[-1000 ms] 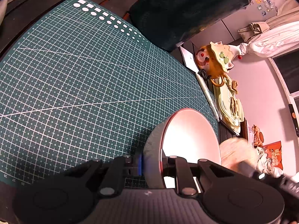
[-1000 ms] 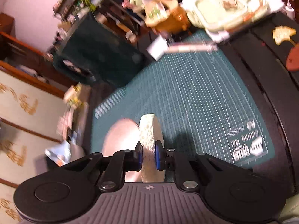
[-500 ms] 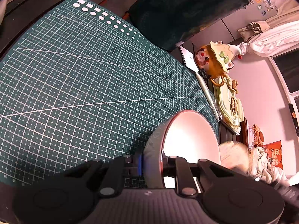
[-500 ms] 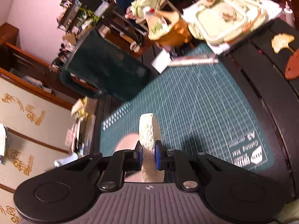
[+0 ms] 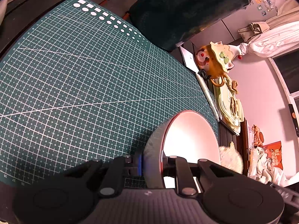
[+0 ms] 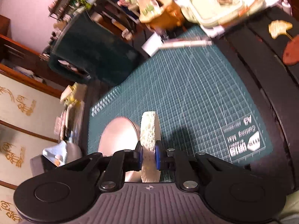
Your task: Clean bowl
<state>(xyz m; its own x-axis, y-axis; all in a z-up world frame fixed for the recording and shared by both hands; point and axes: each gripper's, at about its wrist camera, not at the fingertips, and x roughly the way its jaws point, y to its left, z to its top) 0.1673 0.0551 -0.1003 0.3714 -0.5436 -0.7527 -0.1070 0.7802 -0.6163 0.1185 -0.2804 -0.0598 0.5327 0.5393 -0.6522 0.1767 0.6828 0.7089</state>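
Two fisheye views look along two hand-held grippers over a green cutting mat [image 5: 84, 85] on a dark tabletop [image 6: 265, 59].

The left hand-held gripper [image 5: 152, 166] pinches the rim of the bowl [image 5: 188, 141], one finger on the grey outer wall and one inside. The bowl is tipped on edge near the mat's 5 o'clock corner in the left view, its pale, smooth inside facing toward 3 o'clock. The right hand-held gripper [image 6: 148, 155] is pressed together on a pale yellow sponge [image 6: 148, 130], which stands on edge just beside the bowl's rim at 6 o'clock in the right view. In the left view the sponge shows as a blurred pale lump at the bowl's 4 o'clock edge.

The bowl's inside looks free of visible dirt or foam, though glare and blur hide fine detail. Whether the sponge touches the bowl I cannot tell. This would fit wiping that is under way or nearly finished; the pictures do not settle how much wiping is left.

Around the mat: a large dark green container [image 5: 186, 9] at 12 o'clock, a pen [image 5: 209, 97] along the mat's 3 o'clock edge, an orange clown-faced figure [image 5: 214, 59] and stacked pale green trays [image 5: 229, 108] beyond it. Nothing stands between sponge and bowl.
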